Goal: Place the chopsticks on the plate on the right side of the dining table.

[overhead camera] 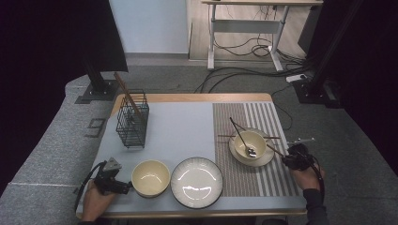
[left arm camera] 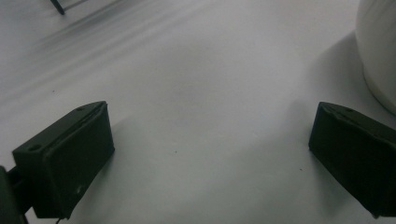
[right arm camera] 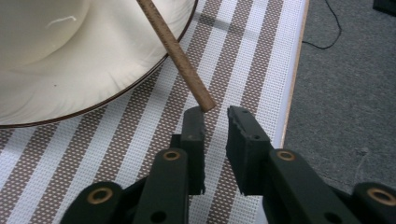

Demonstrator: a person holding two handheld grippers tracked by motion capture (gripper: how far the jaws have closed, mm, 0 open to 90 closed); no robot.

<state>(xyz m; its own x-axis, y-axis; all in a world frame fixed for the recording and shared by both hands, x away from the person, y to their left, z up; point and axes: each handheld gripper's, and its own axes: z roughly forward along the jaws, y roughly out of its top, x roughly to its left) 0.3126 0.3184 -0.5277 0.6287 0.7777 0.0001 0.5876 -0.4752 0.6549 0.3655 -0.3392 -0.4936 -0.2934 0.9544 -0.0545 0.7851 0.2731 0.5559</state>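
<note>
The big ridged plate (overhead camera: 196, 181) at the near edge of the tabletop (overhead camera: 187, 126) serves as the landmark; it is bare. Just left of it, almost touching, stands a cream bowl (overhead camera: 150, 177) with nothing in it. Left of that bowl the left gripper (overhead camera: 123, 187) lies low over the pale mat, held by the person's left hand (overhead camera: 96, 200). In the left gripper view its jaws are released and spread wide over bare mat, with the bowl's white wall (left arm camera: 379, 51) just beyond the right-hand jaw.

Up and to the left of the plate, well apart, a black wire basket (overhead camera: 132, 121) stands upright with a brown stick (overhead camera: 129, 97) leaning out of its top.

Right of the plate lies a striped placemat (overhead camera: 251, 176). On it, up and right of the plate, a smaller cream bowl (overhead camera: 249, 143) sits on a saucer (overhead camera: 267, 158); a spoon (overhead camera: 243, 139) rests inside the bowl, its handle slanting up over the rim. A chopstick (overhead camera: 228, 136) lies across behind this bowl.

At the saucer's right side the right gripper (right arm camera: 215, 112) hovers over the placemat near the tabletop edge. Its jaws stand a little apart, a narrow gap between them, clamped on nothing. The end of a second chopstick (right arm camera: 180, 55) sits right at the tip of the left-hand jaw, running up over the saucer's rim; whether it touches the jaw I cannot tell.
</note>
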